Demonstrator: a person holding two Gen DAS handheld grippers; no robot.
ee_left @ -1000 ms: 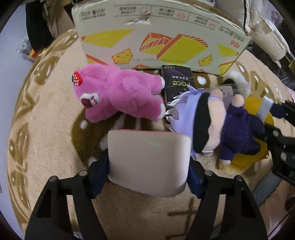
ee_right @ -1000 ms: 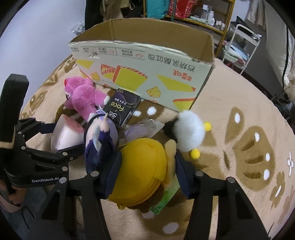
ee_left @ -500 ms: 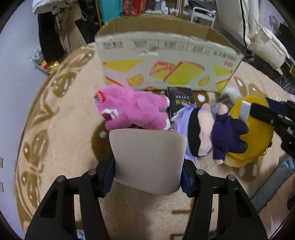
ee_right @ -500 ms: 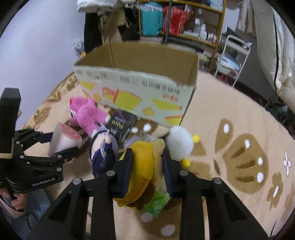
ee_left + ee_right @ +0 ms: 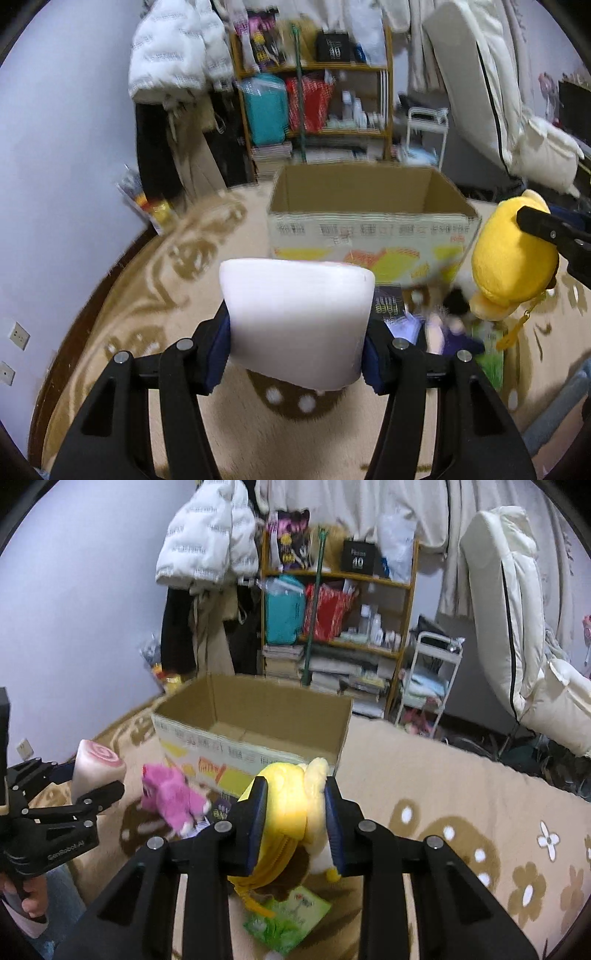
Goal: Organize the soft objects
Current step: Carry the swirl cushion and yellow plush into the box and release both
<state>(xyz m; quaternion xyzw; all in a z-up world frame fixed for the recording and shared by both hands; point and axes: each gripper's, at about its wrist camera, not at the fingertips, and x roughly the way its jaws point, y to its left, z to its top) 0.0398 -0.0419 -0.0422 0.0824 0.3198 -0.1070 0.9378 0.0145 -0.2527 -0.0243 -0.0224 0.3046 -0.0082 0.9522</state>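
My left gripper [image 5: 297,343] is shut on a white-pink roll-shaped soft toy [image 5: 295,325], held up above the rug; it also shows in the right wrist view [image 5: 96,770]. My right gripper [image 5: 295,812] is shut on a yellow plush [image 5: 291,808], lifted off the rug; it also shows in the left wrist view [image 5: 513,258]. An open, empty cardboard box [image 5: 369,218] stands ahead on the rug, also in the right wrist view [image 5: 255,723]. A pink plush bear [image 5: 170,797] and a purple-haired doll [image 5: 454,332] lie on the rug before the box.
A black packet [image 5: 388,304] and a green packet [image 5: 288,915] lie on the beige patterned rug [image 5: 461,794]. A shelf with bags and books [image 5: 332,627], hanging coats, a white cart [image 5: 428,679] and a white chair [image 5: 517,627] stand behind the box.
Both grippers have lifted with their toys and tilted up, so the box's open top and the room behind show. The yellow plush has left the rug.
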